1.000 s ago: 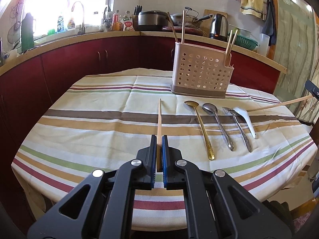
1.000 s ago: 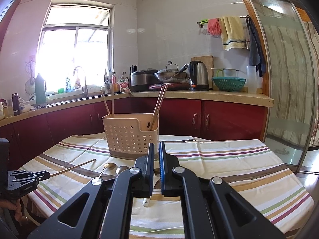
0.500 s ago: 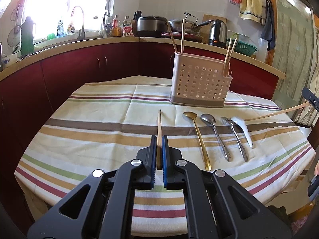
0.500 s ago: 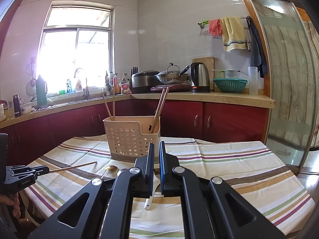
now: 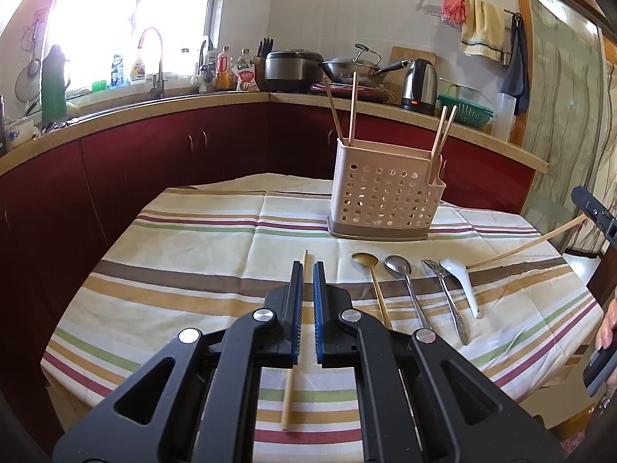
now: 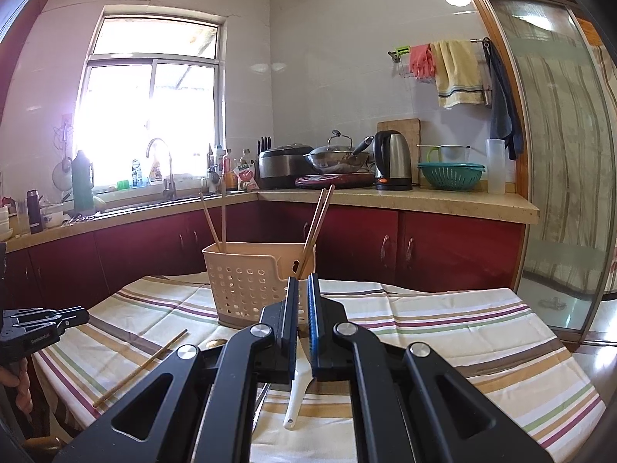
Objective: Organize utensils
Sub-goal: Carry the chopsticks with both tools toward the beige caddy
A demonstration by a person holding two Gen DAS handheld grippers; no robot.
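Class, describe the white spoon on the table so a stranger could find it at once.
Start at the perforated utensil holder on the striped table. In front lies a row: gold spoon, silver spoon, fork. The white spoon ends that row beside the fork, the only non-metal piece.

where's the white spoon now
In the left wrist view the white spoon lies on the tablecloth at the row's right end, beside the fork, in front of the caddy.
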